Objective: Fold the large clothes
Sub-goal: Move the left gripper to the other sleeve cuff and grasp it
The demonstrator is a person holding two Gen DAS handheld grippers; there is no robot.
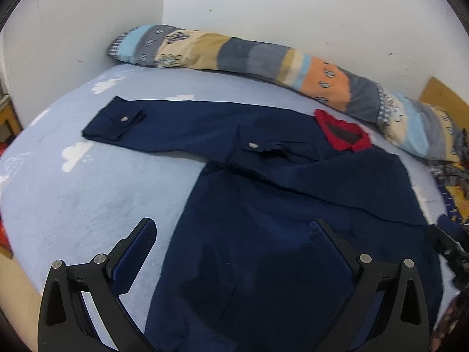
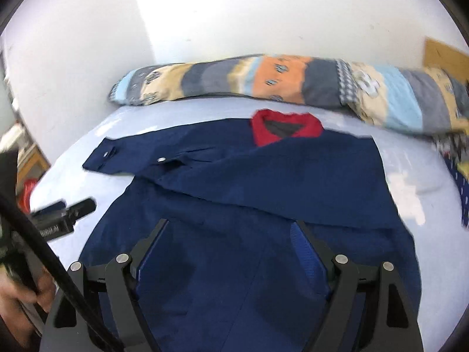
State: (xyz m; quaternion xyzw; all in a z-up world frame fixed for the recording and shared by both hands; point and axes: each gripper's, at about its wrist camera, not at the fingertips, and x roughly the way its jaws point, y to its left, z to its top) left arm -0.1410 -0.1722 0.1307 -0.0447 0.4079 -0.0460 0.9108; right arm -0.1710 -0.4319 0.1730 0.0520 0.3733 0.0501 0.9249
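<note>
While the navy jacket (image 2: pixel 249 205) lies flat mid-bed (image 2: pixel 410 193), collar toward the pillow (image 2: pixel 293 79) at the far edge and one sleeve (image 1: pixel 263 158) folded across its chest, both the left gripper (image 1: pixel 231 234) and right gripper (image 2: pixel 230 231) hover with jaws apart, empty. Next, probably the other sleeve (image 1: pixel 164 123).

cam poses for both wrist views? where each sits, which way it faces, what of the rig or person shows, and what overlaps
Left wrist: on the left gripper, angled down over the navy jacket on the bed sheet; its own two open fingers show, with part of the other gripper at the right edge.

Right wrist: on the right gripper, angled down toward the red collar; its open fingers, the left gripper and a hand show at left.

Shared: jacket, collar, both snap cuffs, patchwork pillow, white wall.
</note>
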